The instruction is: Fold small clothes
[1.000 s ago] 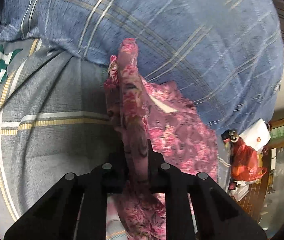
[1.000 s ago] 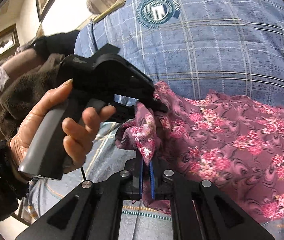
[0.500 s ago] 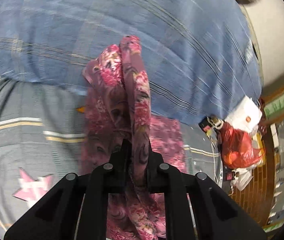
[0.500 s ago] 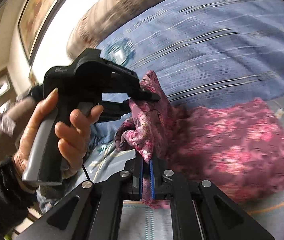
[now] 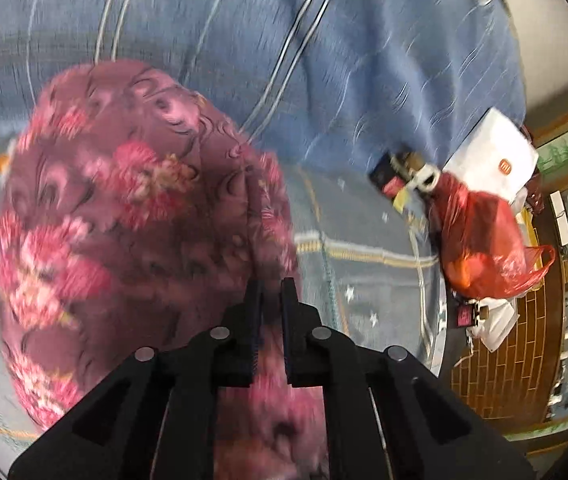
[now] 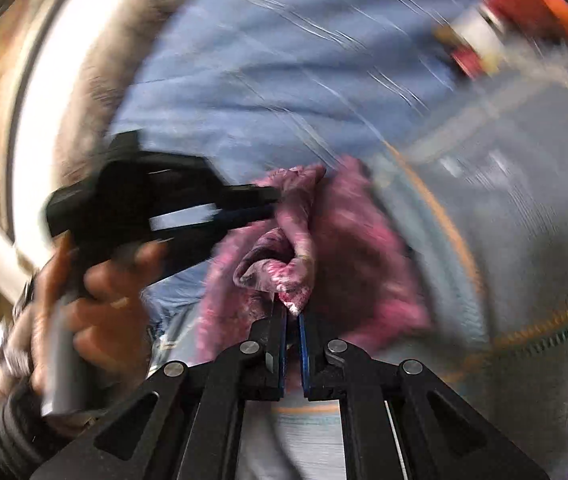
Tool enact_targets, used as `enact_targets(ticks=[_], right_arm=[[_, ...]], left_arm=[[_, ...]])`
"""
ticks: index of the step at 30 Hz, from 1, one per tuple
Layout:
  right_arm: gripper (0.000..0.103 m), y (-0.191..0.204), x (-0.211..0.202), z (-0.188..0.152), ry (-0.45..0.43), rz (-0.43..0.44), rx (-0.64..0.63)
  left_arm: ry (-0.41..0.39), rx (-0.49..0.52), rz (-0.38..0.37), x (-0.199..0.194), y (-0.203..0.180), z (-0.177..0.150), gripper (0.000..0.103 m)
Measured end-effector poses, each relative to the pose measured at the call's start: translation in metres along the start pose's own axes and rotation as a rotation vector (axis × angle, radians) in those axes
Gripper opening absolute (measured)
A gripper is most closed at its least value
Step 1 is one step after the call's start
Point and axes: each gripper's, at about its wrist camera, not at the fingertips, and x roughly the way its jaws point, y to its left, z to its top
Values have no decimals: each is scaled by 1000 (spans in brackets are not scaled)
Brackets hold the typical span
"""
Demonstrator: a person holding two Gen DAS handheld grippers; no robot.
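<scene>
Left wrist view: closest in, the left gripper (image 5: 268, 296) has its jaws almost together, pinching a fold of the floral maroon garment (image 5: 124, 216), which billows up to the left and hides much of the grey bedsheet (image 5: 363, 280) below it. Past the cloth the grey sheet with its yellow and white stripes runs to the bed's edge, where a red plastic bag (image 5: 479, 240) sits among small clutter, with a white paper bag (image 5: 495, 160) just behind it and a brown tiled floor (image 5: 515, 344) beside it. Farthest back lies a blue plaid blanket (image 5: 284, 40). In the right wrist view the right gripper (image 6: 291, 312) is clamped tight on a bunched edge of the same garment (image 6: 323, 248); just beyond, at left, a person's hand (image 6: 96, 280) grips the left gripper's handle, its fingers (image 6: 252, 200) nipping the cloth's upper edge. The picture is heavily motion-blurred, the blue blanket (image 6: 264, 60) smeared behind.
</scene>
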Motion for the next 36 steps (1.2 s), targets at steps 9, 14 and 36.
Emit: enact_targets(ticks=[9,14,36], right_arm=[[15,-4,-40,37,-97,21,1],[43,38,36,98,51,43,-106],[27,15,105,125,208,-57,-101]], left_arm=[[-226,-28,190,-82,79,-1,40],[-156,-174,109,-67,126,-19,40],[-183,-19,101,-88,115,-61,50]])
